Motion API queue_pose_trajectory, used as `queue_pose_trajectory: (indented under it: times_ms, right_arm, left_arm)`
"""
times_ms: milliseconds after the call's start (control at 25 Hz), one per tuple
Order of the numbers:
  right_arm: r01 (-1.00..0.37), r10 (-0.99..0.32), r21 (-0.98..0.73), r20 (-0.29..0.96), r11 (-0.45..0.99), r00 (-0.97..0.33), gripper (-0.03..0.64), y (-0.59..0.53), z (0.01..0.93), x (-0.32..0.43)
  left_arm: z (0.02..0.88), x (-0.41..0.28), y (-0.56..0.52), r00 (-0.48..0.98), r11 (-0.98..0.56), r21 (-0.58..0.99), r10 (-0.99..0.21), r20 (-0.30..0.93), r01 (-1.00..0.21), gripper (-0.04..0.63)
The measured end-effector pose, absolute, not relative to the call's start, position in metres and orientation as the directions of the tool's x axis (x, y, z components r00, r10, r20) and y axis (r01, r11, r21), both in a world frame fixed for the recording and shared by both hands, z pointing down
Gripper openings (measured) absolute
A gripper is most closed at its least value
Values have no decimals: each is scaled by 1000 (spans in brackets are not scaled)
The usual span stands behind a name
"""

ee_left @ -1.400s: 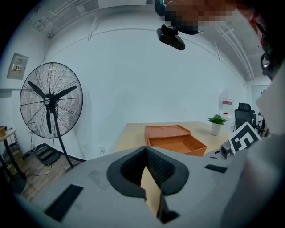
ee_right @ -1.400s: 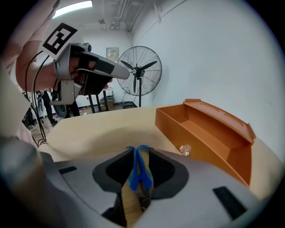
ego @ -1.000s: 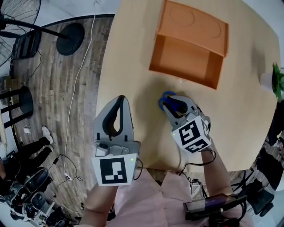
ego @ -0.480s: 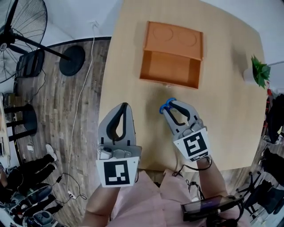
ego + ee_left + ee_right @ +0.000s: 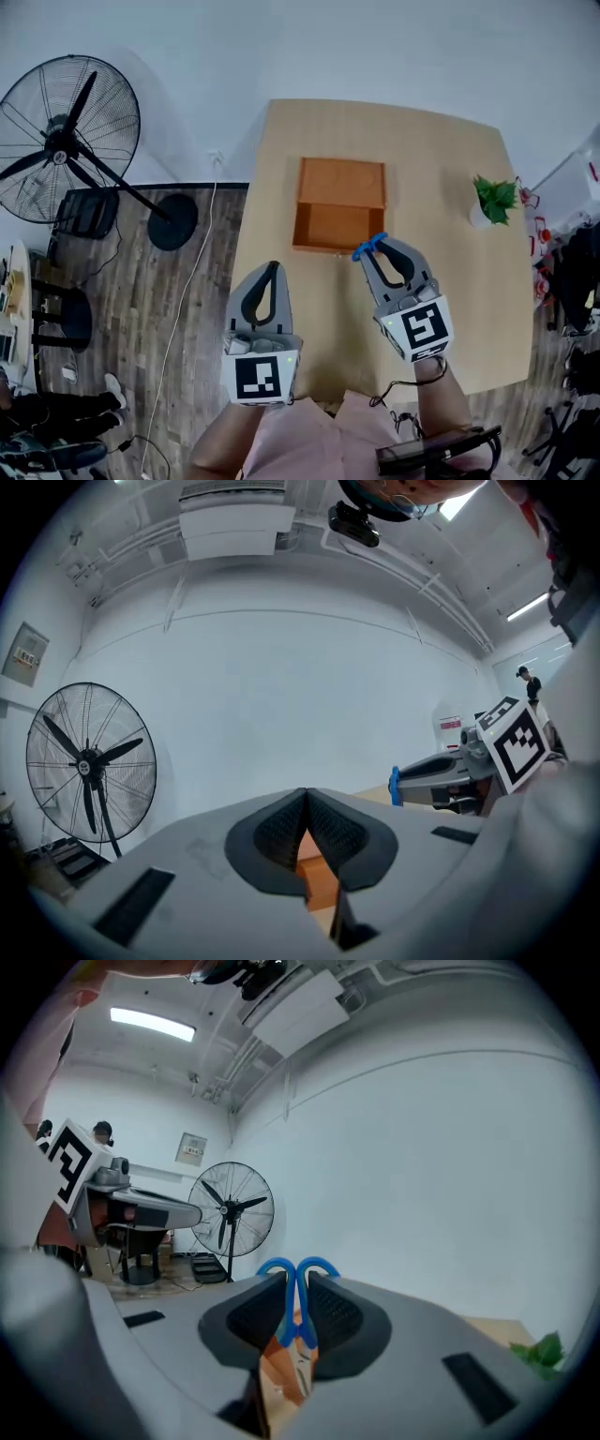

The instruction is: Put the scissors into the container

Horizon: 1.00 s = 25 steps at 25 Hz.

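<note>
- The left tool (image 5: 271, 270), grey moulded plastic with dark ribbed pads, points forward beside the person's body (its marker cube sits nearest the camera). Its jaws are pressed together with nothing between them.
- The right tool (image 5: 375, 247) reaches slightly further forward and angles inward, its jaws clamped on the blue plastic loop handles of the scissors (image 5: 306, 1330).
- The scissors are held off the pale wooden worktop (image 5: 441, 281). In the head view their handles show at the near right corner of the orange rectangular container (image 5: 339, 192), whose near half is open.
- Farther off, a small green potted plant (image 5: 492, 197) stands on the worktop, and a black wire-caged pedestal fan (image 5: 61, 136) stands on the floor.
</note>
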State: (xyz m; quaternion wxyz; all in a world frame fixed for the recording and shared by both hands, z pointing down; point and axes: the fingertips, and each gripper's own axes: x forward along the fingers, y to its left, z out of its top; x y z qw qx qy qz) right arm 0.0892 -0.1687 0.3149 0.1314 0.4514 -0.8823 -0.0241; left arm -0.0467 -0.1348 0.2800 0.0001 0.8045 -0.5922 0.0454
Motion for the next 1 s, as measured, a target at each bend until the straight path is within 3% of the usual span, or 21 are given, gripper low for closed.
queue_pose_trajectory:
  times_ms: [400, 1000]
  right_arm:
    - [-793, -828, 244, 102, 558, -552, 74, -186, 251, 100]
    - [-785, -825, 256, 157, 565, -543, 74, -226, 276, 99]
  left_arm:
    - [246, -41, -136, 293, -292, -83, -956, 2, -953, 5]
    - [267, -42, -170, 306, -310, -66, -950, 56, -949, 5]
